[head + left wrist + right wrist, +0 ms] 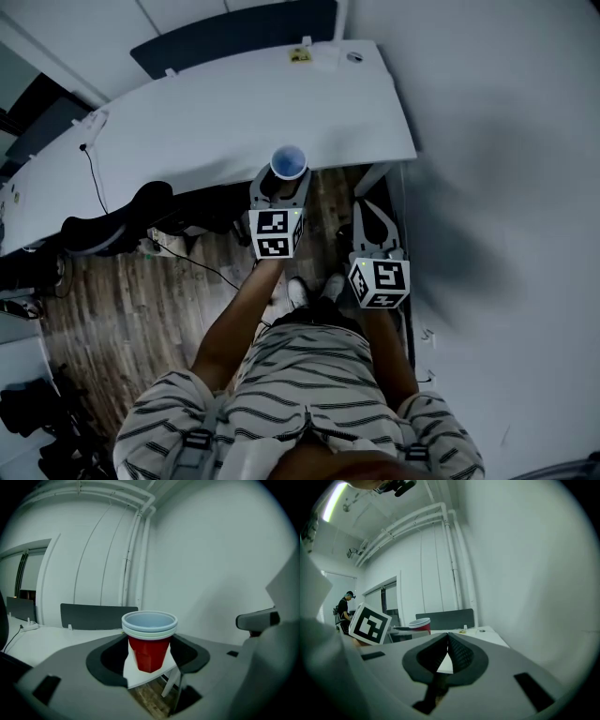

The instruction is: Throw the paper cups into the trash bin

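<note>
light: dim, cool grey-blue cast in every view | source: ceiling strip light [335, 501] glowing top left of right gripper view | shadows: soft grey patches on white wall [469, 253], head view | distortion: both gripper views fisheye, black corners, pipes [452, 555] bowed | focus: paper cups [149, 639] sharp in left gripper view, near foreground blurred

Red cups [149, 649] with white rims stand between the grey left tongs [283, 180], a white desk [216, 112] beyond them and brown wood-grain floor [122, 300] below.
</note>
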